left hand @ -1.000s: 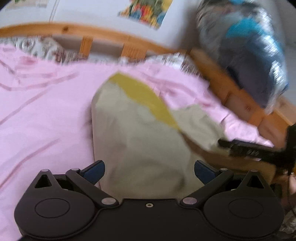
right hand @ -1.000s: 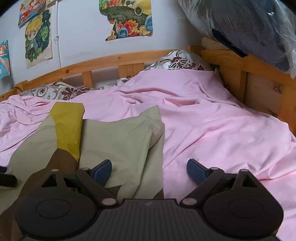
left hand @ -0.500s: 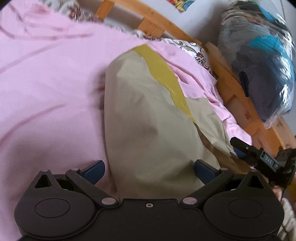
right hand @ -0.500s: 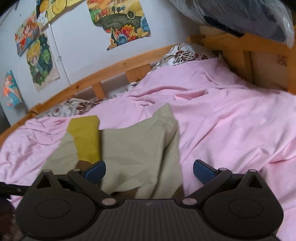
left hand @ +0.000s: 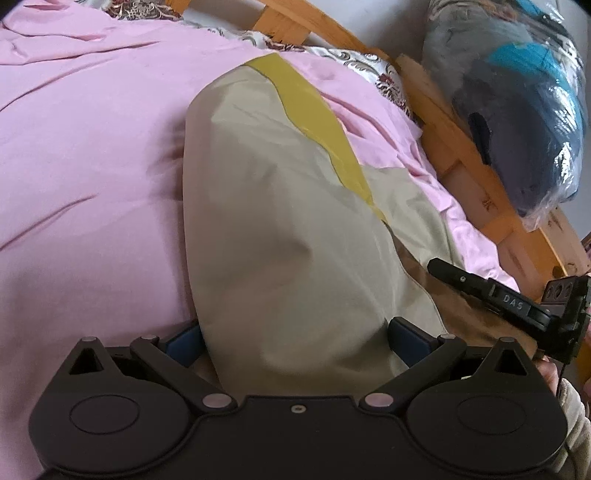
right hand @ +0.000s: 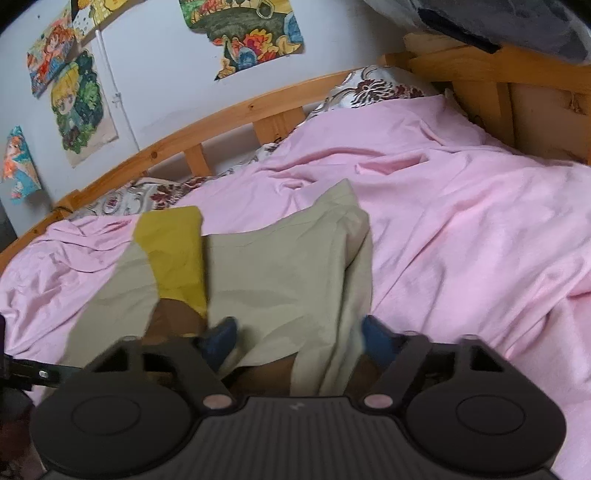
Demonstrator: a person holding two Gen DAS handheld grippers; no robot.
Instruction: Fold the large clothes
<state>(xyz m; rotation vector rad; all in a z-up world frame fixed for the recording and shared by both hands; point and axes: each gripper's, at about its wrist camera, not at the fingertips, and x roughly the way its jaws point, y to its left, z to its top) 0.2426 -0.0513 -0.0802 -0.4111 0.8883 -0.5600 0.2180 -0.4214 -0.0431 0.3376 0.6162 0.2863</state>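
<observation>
A beige garment (left hand: 280, 229) with a mustard-yellow band (left hand: 314, 122) and a brown part lies on the pink bedsheet (left hand: 81, 155). My left gripper (left hand: 295, 339) is open, its blue fingers either side of the garment's near edge, the cloth between them. In the right wrist view the same garment (right hand: 280, 273) lies with its yellow band (right hand: 173, 251) to the left. My right gripper (right hand: 299, 336) is open but narrower, its blurred blue fingers straddling the garment's near right edge. The right gripper also shows at the right of the left wrist view (left hand: 509, 302).
A wooden bed frame (right hand: 221, 122) runs along the far side, with a patterned pillow (right hand: 373, 86) against it. A plastic-wrapped bundle (left hand: 517, 107) sits on the frame's corner. Posters (right hand: 247, 33) hang on the wall. Pink sheet (right hand: 461, 229) stretches to the right.
Both grippers have moved forward and down onto the garment's near edge. The right gripper's fingers have come closer together around the cloth; the left gripper stays wide open.
</observation>
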